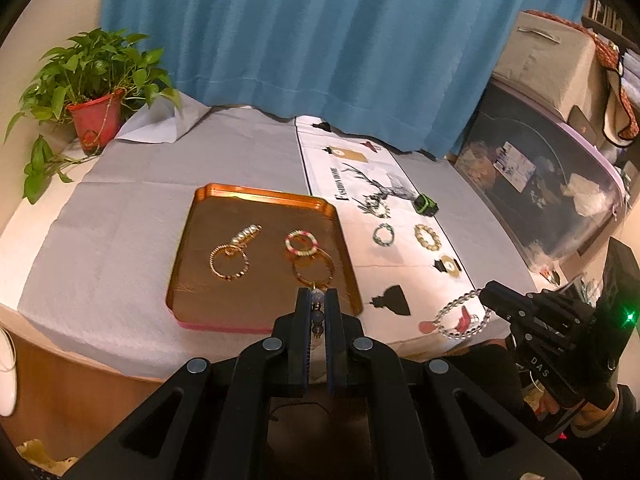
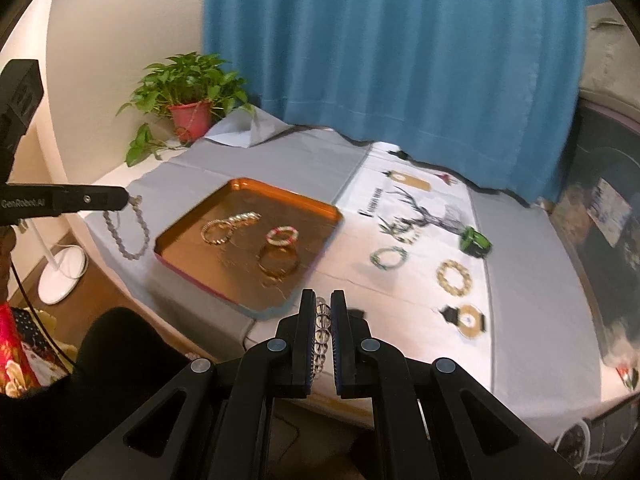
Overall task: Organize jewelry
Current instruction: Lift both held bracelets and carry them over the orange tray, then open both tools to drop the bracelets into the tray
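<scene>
Two grippers each carry a bracelet toward the copper tray (image 1: 188, 240). Left gripper (image 1: 318, 300) is clamped on a grey bead bracelet (image 2: 124, 236), which in the right wrist view hangs in a loop below the fingertips, beside the tray's near-left edge and over the table edge. Right gripper (image 2: 325, 304) is clamped on a clear bead bracelet (image 1: 460, 316), its loop dangling above the printed cloth (image 1: 400, 264) just right of the tray. Three pieces already lie in the tray: a gold bracelet with a pearl strand (image 1: 232, 258), a pink and white bracelet (image 1: 302, 242) and a plain gold bangle (image 1: 312, 268). Several more bracelets remain on the cloth. Risk assessment: both grips hold only a few beads, so a strand could slip out in transit. A release made short of the rim would likely drop the grey bracelet off the table. A low swinging loop could snag the rim or disturb the pieces already placed.
</scene>
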Action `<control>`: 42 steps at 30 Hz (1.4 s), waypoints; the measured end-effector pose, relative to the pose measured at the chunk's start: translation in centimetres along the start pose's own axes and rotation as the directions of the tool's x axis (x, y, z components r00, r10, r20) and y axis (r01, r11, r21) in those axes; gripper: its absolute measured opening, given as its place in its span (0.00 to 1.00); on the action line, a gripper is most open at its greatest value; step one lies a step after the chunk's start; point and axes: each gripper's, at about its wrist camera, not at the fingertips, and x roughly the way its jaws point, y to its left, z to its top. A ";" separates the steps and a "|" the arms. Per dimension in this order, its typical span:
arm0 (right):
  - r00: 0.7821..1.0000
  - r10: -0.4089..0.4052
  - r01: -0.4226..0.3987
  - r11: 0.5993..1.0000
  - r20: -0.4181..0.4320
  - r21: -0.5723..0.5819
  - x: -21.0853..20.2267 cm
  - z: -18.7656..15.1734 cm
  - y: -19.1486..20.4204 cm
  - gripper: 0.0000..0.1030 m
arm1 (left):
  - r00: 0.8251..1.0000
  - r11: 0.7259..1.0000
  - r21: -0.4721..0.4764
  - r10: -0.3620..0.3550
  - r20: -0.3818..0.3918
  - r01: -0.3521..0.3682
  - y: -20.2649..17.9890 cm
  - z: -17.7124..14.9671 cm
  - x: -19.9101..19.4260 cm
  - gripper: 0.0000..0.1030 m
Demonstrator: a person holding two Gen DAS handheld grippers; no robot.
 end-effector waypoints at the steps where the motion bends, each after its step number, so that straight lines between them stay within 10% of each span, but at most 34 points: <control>1: 1.000 0.007 -0.007 1.000 0.001 -0.003 0.4 0.4 0.2 0.08 | 1.000 1.000 -0.003 0.000 -0.001 0.000 0.3 0.2 0.2 0.04; 30: 0.984 0.115 -0.121 0.992 -0.140 -0.036 18.4 4.5 6.2 0.09 | 0.979 0.989 -0.016 0.142 -0.147 -0.146 8.2 3.4 14.5 0.05; 33: 0.966 0.085 -0.100 0.994 -0.245 -0.048 20.3 3.2 6.0 0.24 | 0.962 0.980 -0.031 0.185 -0.199 -0.195 9.0 2.9 16.0 0.28; 35: 0.961 0.072 -0.083 0.996 -0.268 -0.027 20.4 2.4 5.4 0.55 | 0.956 0.971 -0.042 0.223 -0.190 -0.235 9.0 2.5 15.7 0.75; 42: 0.973 0.063 -0.060 0.998 -0.223 0.021 15.2 0.6 3.7 0.61 | 0.932 0.941 -0.039 0.328 -0.156 -0.337 7.6 0.2 12.1 0.86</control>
